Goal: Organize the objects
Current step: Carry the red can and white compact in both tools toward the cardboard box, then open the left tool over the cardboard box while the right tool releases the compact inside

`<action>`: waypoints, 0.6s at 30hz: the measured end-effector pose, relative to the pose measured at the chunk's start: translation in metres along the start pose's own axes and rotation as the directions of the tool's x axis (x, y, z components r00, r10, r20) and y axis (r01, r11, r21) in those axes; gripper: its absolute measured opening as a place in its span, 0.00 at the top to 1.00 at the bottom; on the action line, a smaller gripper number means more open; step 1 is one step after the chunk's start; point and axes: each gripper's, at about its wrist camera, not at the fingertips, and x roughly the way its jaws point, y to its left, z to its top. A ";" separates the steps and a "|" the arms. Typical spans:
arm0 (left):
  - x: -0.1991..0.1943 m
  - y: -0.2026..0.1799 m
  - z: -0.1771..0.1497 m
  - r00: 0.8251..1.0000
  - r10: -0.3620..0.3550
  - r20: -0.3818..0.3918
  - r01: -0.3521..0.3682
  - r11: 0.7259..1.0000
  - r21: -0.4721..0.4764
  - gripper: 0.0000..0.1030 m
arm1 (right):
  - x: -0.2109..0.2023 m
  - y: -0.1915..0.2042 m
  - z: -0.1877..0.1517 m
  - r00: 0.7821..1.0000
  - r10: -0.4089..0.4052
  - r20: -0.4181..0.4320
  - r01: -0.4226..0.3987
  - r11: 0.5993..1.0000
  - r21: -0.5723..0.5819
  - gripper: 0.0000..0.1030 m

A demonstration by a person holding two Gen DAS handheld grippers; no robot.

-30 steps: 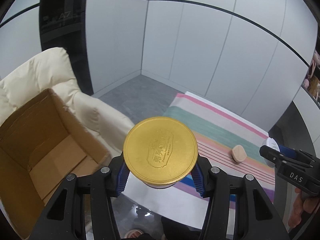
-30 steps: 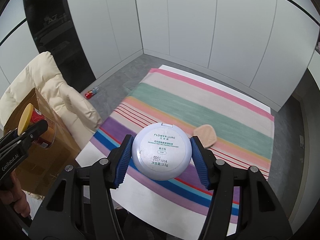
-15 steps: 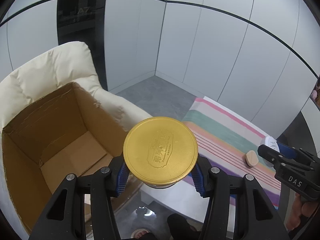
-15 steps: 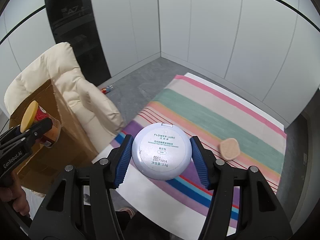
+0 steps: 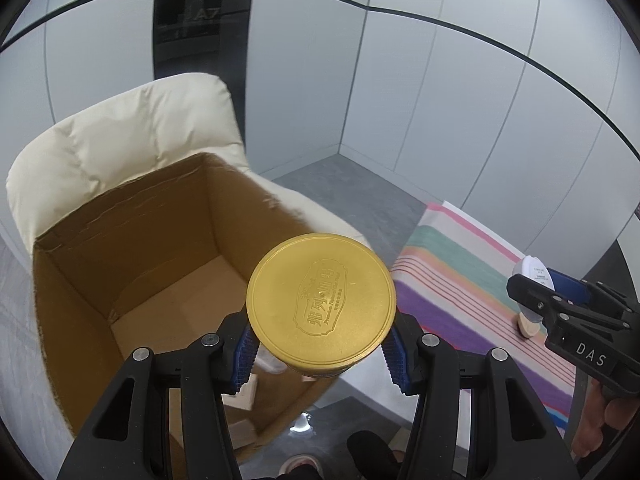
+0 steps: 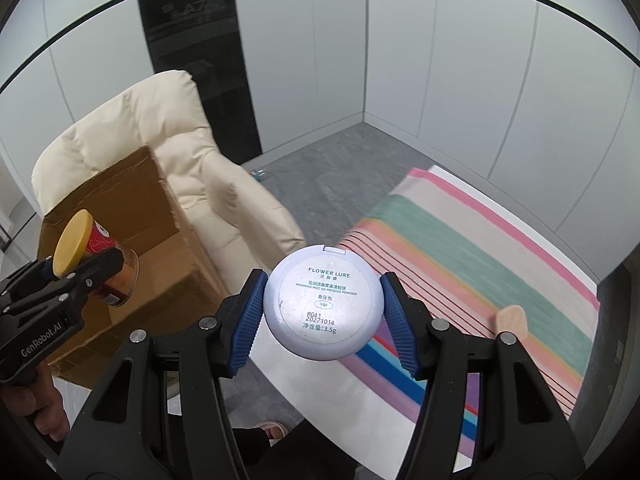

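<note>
The left claw (image 5: 320, 354) grips a gold-lidded tin (image 5: 321, 304) between its blue pads, hanging over the near edge of an open cardboard box (image 5: 120, 264) that sits on a cream armchair (image 5: 132, 140) at 10 o'clock. The right claw (image 6: 322, 320) clamps a white powder compact (image 6: 323, 306). A beige puff (image 6: 512, 318) lies at 3 o'clock on the striped cloth (image 6: 460, 240).
</note>
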 end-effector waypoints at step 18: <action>-0.027 0.072 -0.014 0.994 0.105 0.029 -0.102 0.991 -0.091 0.16 | 0.014 0.095 0.017 0.993 0.117 -0.005 -0.116 0.986 -0.122 0.41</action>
